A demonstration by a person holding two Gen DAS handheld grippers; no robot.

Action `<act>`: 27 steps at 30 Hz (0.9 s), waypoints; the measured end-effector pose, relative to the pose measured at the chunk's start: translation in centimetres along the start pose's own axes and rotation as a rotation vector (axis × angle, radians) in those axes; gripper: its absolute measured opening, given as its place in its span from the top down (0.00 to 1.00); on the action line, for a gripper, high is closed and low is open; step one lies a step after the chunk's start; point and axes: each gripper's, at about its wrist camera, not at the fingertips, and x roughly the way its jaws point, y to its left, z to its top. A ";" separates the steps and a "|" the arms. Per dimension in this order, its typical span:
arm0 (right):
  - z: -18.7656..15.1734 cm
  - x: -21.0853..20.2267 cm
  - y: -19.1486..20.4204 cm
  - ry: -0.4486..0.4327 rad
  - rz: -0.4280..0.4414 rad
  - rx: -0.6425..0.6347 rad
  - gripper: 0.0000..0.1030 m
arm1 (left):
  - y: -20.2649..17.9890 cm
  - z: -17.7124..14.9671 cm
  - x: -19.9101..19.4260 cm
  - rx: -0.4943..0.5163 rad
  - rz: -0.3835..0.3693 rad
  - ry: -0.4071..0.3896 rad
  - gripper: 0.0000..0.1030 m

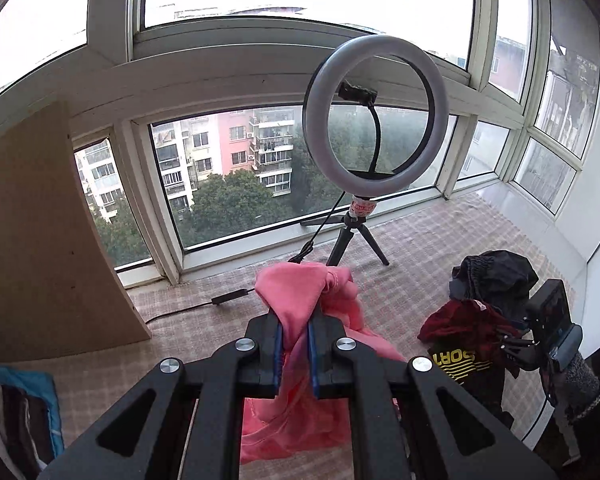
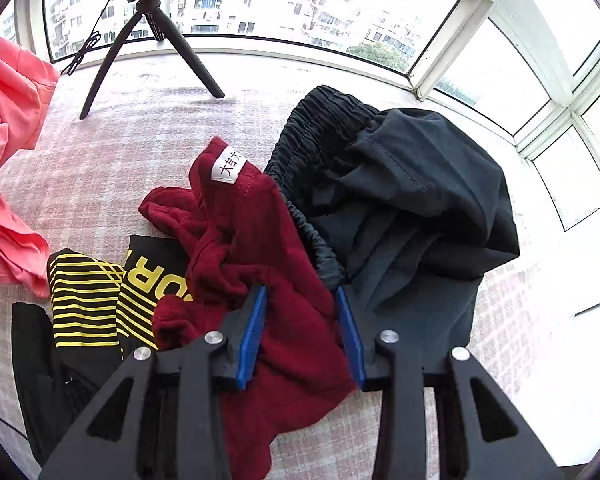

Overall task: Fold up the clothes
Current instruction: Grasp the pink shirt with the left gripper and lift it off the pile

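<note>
The bay window (image 1: 236,176) ran along the far side of the scene, with apartment blocks and trees beyond the glass; below it lay the checked pink-and-white covering of the surface (image 1: 440,232), on which everything stood or lay; a tan board (image 1: 40,232) leaned upright at the left edge of the left wrist view. A ring light (image 1: 374,116) stood on a small black tripod (image 1: 350,240) near the window, its cable trailing left across the covering. The pink garment (image 1: 300,300) was lifted off the surface and hung in folds from the left tool (image 1: 294,344), whose blue pads were pressed together on a bunched fold of it; the rest of the cloth draped down beneath the tool. To the right lay a heap of clothes: black trousers with an elastic waistband (image 2: 400,192) on the right, a dark red garment (image 2: 252,248) with a white label beside and partly over them, and a black garment with yellow stripes and lettering (image 2: 96,296) to its left, partly under the red one. The right tool (image 2: 302,332) hung over that heap, its pads standing apart, with the red cloth lying between them; whether the pads pressed on the cloth could not be told from the view.
</note>
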 end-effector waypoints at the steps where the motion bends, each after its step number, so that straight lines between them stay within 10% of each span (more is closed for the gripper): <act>1: -0.4 -1.4 0.3 -0.004 0.066 -0.016 0.52 | 0.3 -0.3 -0.5 0.009 0.014 -0.004 0.92; 5: -3.4 -6.2 3.2 0.007 0.299 -0.087 0.28 | 0.7 -1.9 -1.8 0.036 0.046 0.006 0.92; 11: -9.3 -4.8 11.4 0.118 0.403 -0.218 0.28 | 1.6 -3.5 -3.4 0.001 0.045 0.016 0.92; 16: -11.6 -1.5 15.4 0.127 0.329 -0.335 0.28 | 1.6 -3.9 -4.2 0.000 0.030 0.017 0.92; 20: -10.5 -0.6 13.8 0.102 0.364 -0.277 0.87 | 0.5 -3.8 -4.7 0.024 0.013 0.011 0.92; 27: -2.6 -4.0 1.8 -0.136 -0.021 -0.076 0.97 | -2.1 -2.1 -5.0 0.065 -0.029 -0.018 0.92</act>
